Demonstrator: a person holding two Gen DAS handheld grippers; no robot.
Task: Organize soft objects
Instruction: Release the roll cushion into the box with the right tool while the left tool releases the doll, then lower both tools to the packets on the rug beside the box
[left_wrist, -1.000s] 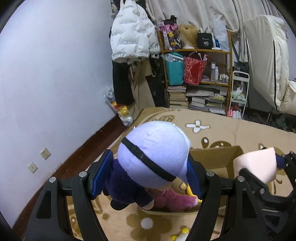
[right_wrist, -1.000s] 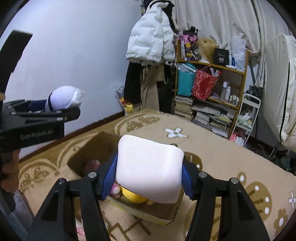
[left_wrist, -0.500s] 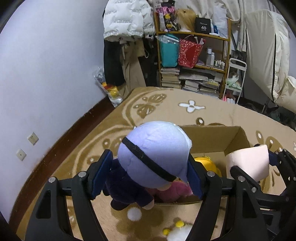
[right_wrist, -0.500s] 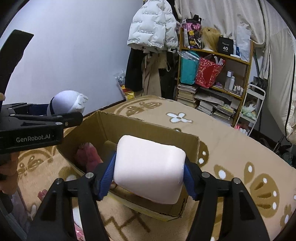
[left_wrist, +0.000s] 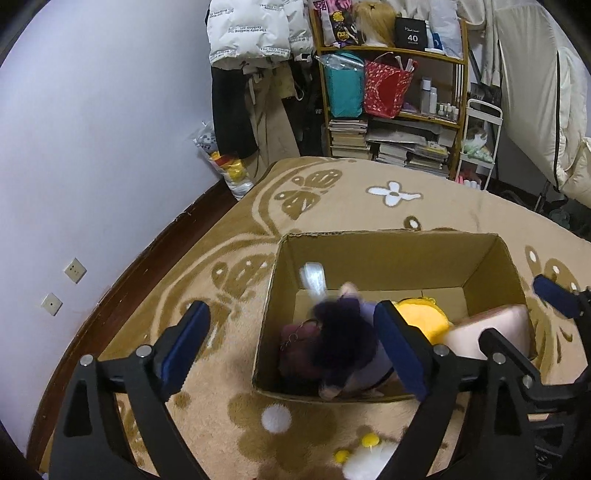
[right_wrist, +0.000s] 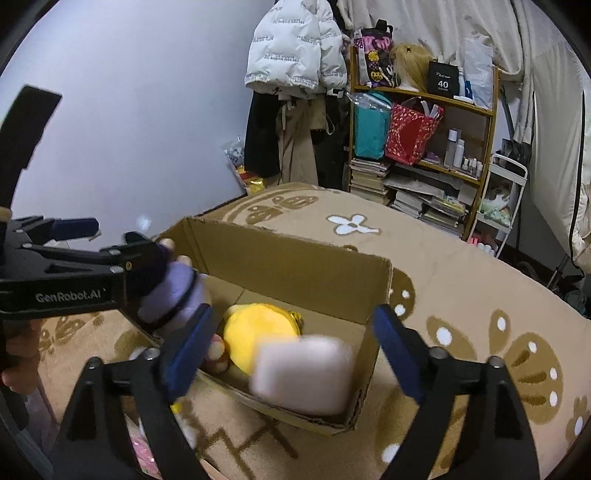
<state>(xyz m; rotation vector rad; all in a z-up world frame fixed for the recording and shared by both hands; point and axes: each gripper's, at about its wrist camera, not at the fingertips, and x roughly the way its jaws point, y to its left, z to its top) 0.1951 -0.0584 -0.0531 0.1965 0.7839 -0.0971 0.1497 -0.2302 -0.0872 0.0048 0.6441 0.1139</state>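
Both wrist views look steeply down, close over the same cardboard box (left_wrist: 384, 254), toward the shelf (right_wrist: 424, 99).

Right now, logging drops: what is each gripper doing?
Left gripper: opening, purple plush doll dropping free.
Right gripper: opening, pink cushion released.

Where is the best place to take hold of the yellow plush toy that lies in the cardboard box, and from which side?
Grip the yellow plush toy across its rounded top, coming from above through the open cardboard box. The walls block any sideways approach, and the pink block and purple doll crowd its sides.
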